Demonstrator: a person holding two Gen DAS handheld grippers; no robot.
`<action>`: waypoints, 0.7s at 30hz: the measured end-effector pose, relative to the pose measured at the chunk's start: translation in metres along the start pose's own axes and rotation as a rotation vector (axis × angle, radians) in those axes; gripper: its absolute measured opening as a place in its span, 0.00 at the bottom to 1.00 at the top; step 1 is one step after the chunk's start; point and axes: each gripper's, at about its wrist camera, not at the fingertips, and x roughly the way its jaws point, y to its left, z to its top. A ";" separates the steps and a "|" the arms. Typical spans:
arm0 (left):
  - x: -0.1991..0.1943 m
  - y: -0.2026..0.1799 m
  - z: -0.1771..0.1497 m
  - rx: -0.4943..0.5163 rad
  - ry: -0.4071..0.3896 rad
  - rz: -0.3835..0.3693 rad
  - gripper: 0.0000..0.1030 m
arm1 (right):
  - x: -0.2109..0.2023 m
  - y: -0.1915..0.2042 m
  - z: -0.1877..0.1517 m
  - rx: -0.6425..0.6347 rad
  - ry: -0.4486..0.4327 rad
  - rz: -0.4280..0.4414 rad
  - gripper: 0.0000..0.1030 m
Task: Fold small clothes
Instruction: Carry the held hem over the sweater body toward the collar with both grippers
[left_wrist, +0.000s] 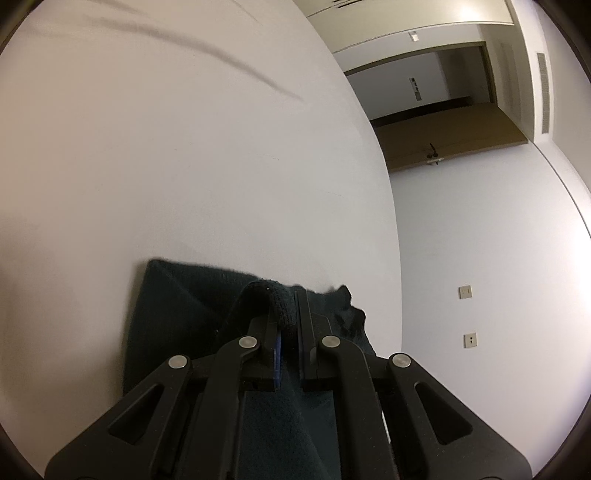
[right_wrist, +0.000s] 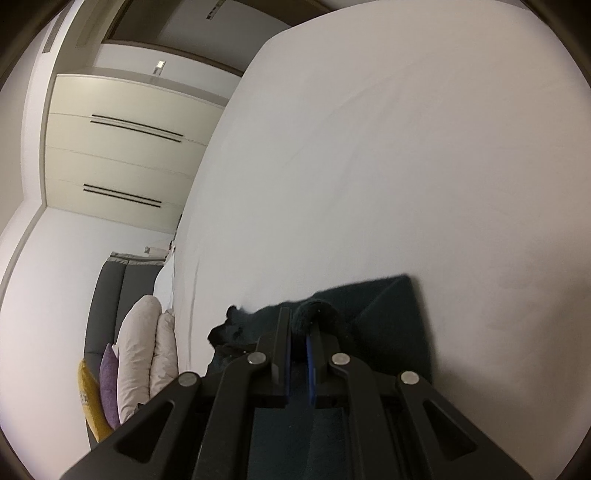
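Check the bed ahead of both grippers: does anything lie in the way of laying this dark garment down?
Nothing visible does. The left gripper and right gripper each pinch the dark garment, and the white sheet beyond it lies bare.

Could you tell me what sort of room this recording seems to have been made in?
Most likely a bedroom: the dark garment lies on a wide white bed sheet, pillows are stacked beside a grey headboard, and built-in wardrobe doors line the wall.
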 end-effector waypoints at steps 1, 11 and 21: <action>0.003 0.001 0.001 -0.002 -0.003 -0.002 0.04 | 0.000 -0.001 0.002 0.004 -0.006 -0.001 0.07; 0.035 0.004 0.015 0.002 0.017 0.031 0.04 | 0.006 -0.006 0.007 0.011 -0.016 -0.007 0.07; 0.052 0.010 0.014 -0.020 0.057 0.035 0.05 | 0.012 -0.003 0.007 -0.001 -0.007 -0.005 0.07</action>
